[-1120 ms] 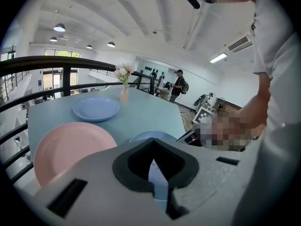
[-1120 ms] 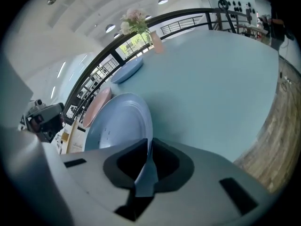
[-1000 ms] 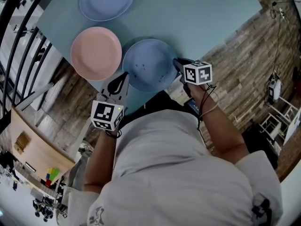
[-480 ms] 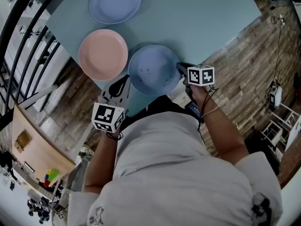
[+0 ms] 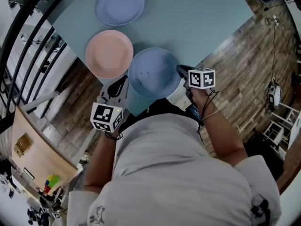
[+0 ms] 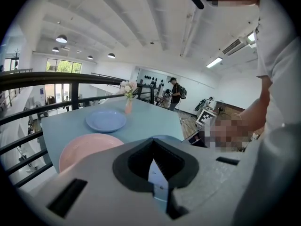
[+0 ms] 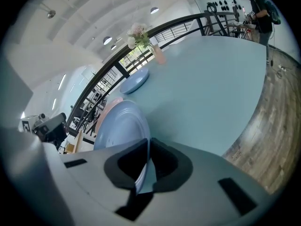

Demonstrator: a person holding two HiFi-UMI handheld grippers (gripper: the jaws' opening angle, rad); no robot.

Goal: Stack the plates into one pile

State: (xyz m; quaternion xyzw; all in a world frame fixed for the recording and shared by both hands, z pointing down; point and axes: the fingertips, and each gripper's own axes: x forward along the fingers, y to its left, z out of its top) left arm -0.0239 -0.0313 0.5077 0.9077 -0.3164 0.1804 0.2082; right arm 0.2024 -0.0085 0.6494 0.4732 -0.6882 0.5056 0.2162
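The near blue plate is a plain, round, pale blue dish with a shallow raised rim and a few dark specks on its face. The right gripper is clamped on its rim, on the side away from the pink plate, and the plate hangs tilted and clear of the desk, its far edge overlapping the pink plate's rim in the head view. The far blue plate, of the same colour and shape, lies flat beyond the pink plate, apart from it. The pink plate itself lies flat at the desk's edge.

The left gripper hangs on the near side of the pink plate, just off the desk's corner. Its jaws stand almost together, with only a thin slit between them and nothing gripped.

The desk is a smooth, pale blue-green top. Beyond the pink plate, past the far blue plate, stands a small pink vase with pale flowers in it. A black railing runs beside the desk on the pink plate's side, and the floor is of wooden planks. The room is white, with a beamed ceiling and round lamps. A person stands far off, beyond the vase.
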